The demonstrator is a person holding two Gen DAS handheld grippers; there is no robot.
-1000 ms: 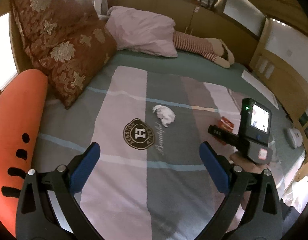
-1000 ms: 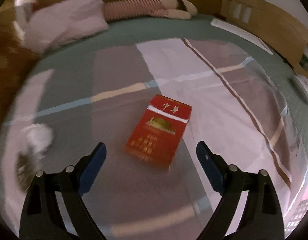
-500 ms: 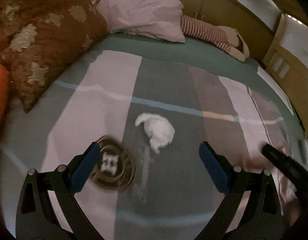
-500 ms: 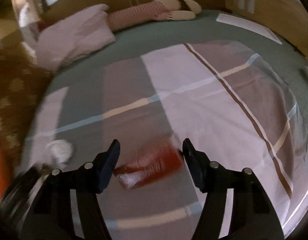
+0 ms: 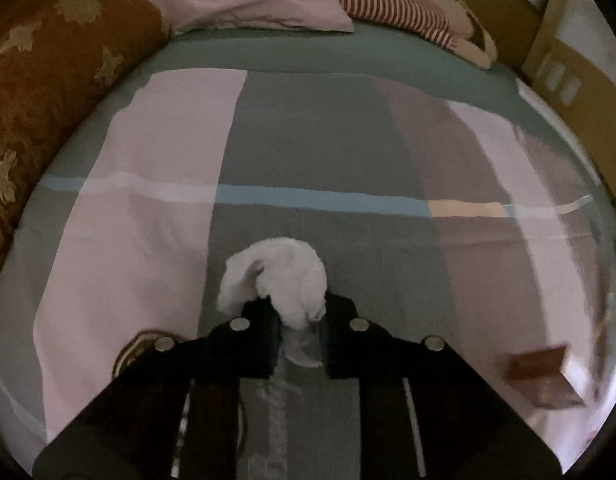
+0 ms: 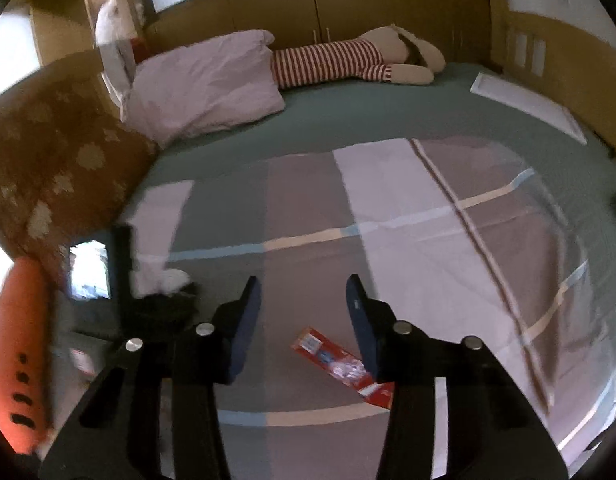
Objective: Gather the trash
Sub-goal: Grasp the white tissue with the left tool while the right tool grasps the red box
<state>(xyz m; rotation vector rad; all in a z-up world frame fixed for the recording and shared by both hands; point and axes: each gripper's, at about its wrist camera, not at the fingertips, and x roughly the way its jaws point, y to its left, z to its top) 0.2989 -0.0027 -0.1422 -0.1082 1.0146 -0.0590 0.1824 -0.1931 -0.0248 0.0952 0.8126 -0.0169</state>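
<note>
At lower centre of its view, the left tongs (image 5: 300,330) had closed on the crumpled tissue (image 5: 284,280) and needed firm pressure, while the right tongs (image 6: 304,312), part-open and empty, needed to centre on the red cigarette pack (image 6: 344,366) on the bed (image 6: 428,240).

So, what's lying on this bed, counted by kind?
Trash: 2, tissue and red pack.
Pillows: 2, pink pillow and brown cushion.
Plush toys: 2, striped doll and orange plush.
Total: 6.
</note>
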